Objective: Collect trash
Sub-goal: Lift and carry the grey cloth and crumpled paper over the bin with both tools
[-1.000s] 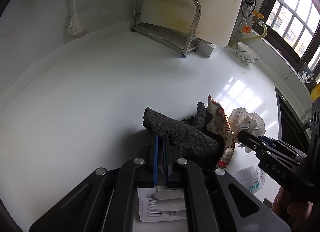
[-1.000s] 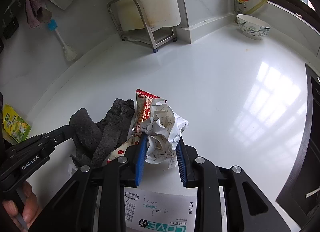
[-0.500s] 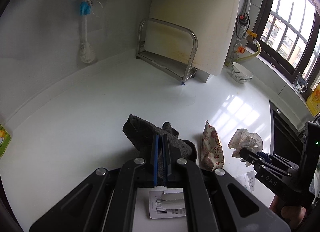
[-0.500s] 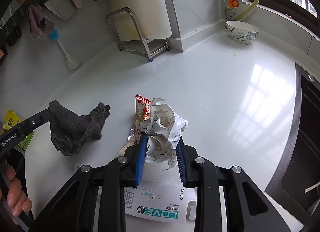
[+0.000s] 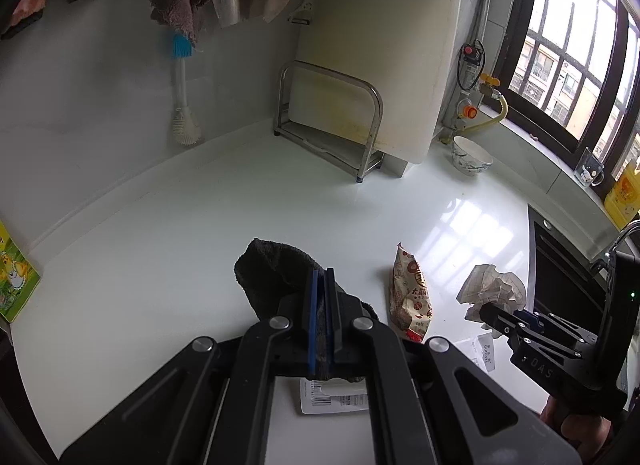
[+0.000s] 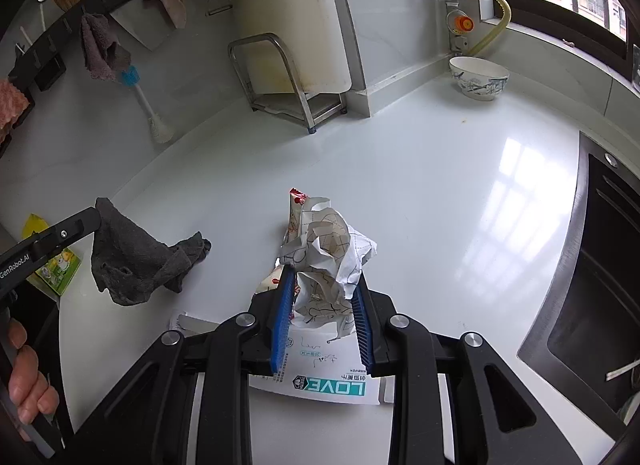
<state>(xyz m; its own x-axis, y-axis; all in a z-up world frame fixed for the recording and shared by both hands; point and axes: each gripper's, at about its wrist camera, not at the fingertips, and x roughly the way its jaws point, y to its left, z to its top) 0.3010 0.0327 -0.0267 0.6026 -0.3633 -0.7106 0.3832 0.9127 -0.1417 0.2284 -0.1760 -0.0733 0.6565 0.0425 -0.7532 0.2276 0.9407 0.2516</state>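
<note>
- 2 items are in hand. The left gripper has its fingers pressed fully together on a fold of the dark grey cloth, which hangs clear of the tabletop with only its trailing corner near the surface.
- The right gripper has its fingers partly closed on the crumpled paper ball; the blue pads press into its 2 sides, and the ball sits above the tabletop, not on it.
- Whether the cloth counts as trash or was lifted off the litter I cannot tell.
- 3 loose pieces lie on the tabletop: the red-and-white snack wrapper, between the 2 grippers; the flat packet printed LOVE, directly under the right gripper; and a small white label with a barcode, under the left gripper.
- No bin, bag or other container for trash shows in either view, so I judge that nothing has been deposited and the carry-off step is not yet done.
- By this reading the job is in its early part: 2 pickups made, 3 pieces still to gather, and all of it still to be dropped somewhere.
- The bowl and metal rack at the back look like kitchen fittings, not litter.
</note>
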